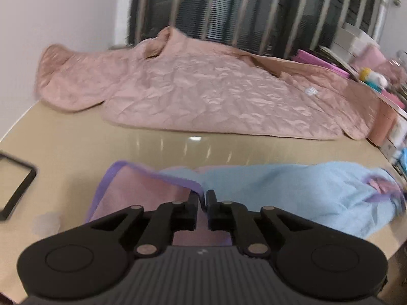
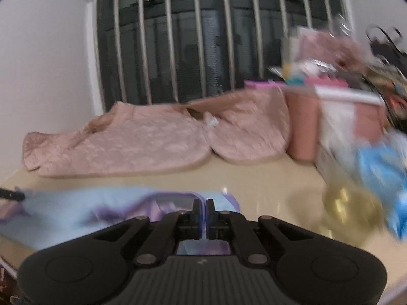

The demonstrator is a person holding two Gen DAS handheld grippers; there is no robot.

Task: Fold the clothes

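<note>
A light blue cloth [image 1: 292,190] with a pink side and purple trim lies crumpled on the near part of the beige table [image 1: 165,145]. My left gripper [image 1: 202,195] is shut on its purple-trimmed edge, pink side to the left. My right gripper [image 2: 203,204] is shut on the purple edge of the same cloth [image 2: 76,211], which stretches away to the left. At the left edge of the right wrist view a dark tip of the other gripper [image 2: 11,194] shows. A pink quilted jacket [image 1: 203,94] lies spread across the far side of the table; the right wrist view shows the jacket [image 2: 152,137] too.
Boxes and a pink container [image 2: 304,124] crowd the right side, with blue packaging [image 2: 381,167] and a gold round lid [image 2: 351,208] near it. A black frame [image 1: 15,185] lies at the table's left edge. A barred window [image 2: 203,38] stands behind the table.
</note>
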